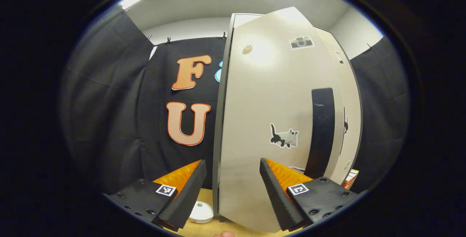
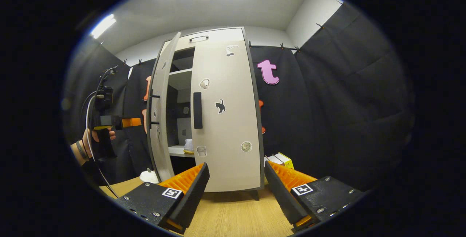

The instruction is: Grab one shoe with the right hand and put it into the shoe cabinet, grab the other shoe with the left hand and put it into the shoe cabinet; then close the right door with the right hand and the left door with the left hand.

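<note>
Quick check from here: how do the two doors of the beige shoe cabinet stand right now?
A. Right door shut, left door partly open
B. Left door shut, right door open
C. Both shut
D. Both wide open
A. In the right gripper view the beige right door lies flat against the cabinet front, while the beige left door stands ajar, leaving a gap onto the shelves and a white shoe.

Cream shoe cabinet with black handles and cat stickers; white shoe; light wooden floor.
</note>
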Demonstrator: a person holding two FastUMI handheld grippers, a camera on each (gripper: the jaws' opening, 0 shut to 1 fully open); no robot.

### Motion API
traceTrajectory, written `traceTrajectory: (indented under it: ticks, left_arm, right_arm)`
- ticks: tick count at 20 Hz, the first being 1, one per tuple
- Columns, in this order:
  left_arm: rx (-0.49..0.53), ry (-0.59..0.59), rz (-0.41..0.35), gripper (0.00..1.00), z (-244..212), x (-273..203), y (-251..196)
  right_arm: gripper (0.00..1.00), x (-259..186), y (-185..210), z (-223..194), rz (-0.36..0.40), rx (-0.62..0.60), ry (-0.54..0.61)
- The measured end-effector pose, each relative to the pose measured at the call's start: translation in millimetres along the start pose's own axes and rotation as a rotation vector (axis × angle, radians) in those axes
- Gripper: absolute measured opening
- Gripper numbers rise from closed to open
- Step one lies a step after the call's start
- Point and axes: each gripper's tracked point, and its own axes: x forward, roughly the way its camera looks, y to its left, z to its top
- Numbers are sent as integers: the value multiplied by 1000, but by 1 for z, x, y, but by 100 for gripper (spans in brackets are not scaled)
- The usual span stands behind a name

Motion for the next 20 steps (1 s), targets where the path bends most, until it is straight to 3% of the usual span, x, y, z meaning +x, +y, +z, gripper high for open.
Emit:
traceTrajectory:
  ticks: [8, 9, 12, 13, 14, 18, 20]
  left_arm:
    - [19, -31, 47, 92, 21, -41, 20]
    - [30, -21, 54, 95, 15, -52, 20]
    - [33, -10, 71, 92, -8, -83, 11]
    - [28, -4, 77, 95, -17, -94, 8]
    - [19, 1, 79, 92, -25, -104, 4]
    - [-51, -2, 66, 95, -54, -139, -16]
    - [-51, 28, 111, 92, -79, -159, -12]
  right_arm:
    - [94, 5, 1, -2, 6, 0, -2]
    - [94, 6, 3, -3, 12, 0, -1]
    - [94, 15, 12, -4, 30, 7, 0]
    - [94, 17, 15, -4, 35, 13, 1]
    - [94, 17, 18, -4, 42, 16, 1]
    - [94, 12, 24, -12, 56, 17, 13]
    - [94, 9, 26, -18, 56, 11, 26]
